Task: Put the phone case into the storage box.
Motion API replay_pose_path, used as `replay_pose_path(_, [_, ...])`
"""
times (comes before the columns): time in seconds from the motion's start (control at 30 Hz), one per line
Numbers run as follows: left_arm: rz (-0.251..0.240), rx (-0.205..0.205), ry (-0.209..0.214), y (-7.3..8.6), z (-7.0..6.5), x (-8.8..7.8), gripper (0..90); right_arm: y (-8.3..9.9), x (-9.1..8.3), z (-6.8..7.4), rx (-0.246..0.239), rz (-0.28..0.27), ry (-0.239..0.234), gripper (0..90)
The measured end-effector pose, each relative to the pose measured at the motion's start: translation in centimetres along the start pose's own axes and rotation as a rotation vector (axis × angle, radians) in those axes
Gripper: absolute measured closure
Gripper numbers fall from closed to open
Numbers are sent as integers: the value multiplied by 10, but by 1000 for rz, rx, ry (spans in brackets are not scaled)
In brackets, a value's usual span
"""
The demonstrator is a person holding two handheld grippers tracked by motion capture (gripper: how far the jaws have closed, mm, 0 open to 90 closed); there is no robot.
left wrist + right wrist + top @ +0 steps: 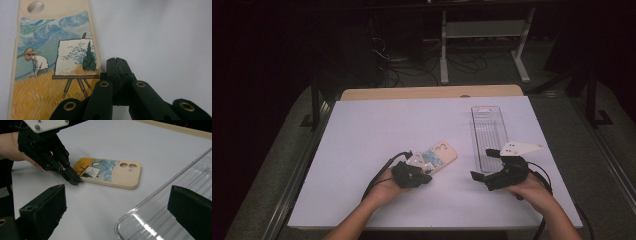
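Left claw (pixel 74 178) clenched empty, tip touching our phone case's (pixel 438 156) near edge, table (pixel 362 130) centre; right claw (pixel 486 167) wide open at case's 3 o'clock, by clear tray (pixel 488 131). Nudging step; next we likely push traywards.

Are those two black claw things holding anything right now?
No. The left gripper is shut on nothing, its tip at the edge of the phone case. The right gripper is open by the clear tray.
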State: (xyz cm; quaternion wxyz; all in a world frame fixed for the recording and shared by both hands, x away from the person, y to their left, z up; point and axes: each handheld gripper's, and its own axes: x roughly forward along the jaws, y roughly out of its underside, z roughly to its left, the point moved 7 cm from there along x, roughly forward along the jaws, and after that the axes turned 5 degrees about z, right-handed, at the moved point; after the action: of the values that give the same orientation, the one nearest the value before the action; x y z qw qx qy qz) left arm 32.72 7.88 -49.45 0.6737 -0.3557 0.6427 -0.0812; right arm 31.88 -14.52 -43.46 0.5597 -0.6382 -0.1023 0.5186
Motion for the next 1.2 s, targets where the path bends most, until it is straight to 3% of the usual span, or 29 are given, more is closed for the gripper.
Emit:
replay_pose_path(0.1, [-1,1,-3,1,1,-1,895,0,0,0,-5,-2,1,15])
replay_pose_path(0.2, [-11,11,20,-1,0,-5,893,0,0,0,0,0,0,16])
replay_pose_path(0.27, [-46,-14,34,-4,-2,-9,854,0,0,0,0,0,0,15])
replay_pose_path(0.53, [-134,-7,59,-5,4,-47,693,0,0,0,-2,0,1,16])
replay_pose_path(0.73, [-191,-10,39,6,8,-72,475,0,0,0,-2,2,2,16])
replay_pose_path(0.83, [-206,-22,5,15,10,-80,387,0,0,0,-2,1,3,16])
replay_pose_path(1.2, [-234,-87,-72,48,16,-103,200,0,0,-1,-5,-1,5,17])
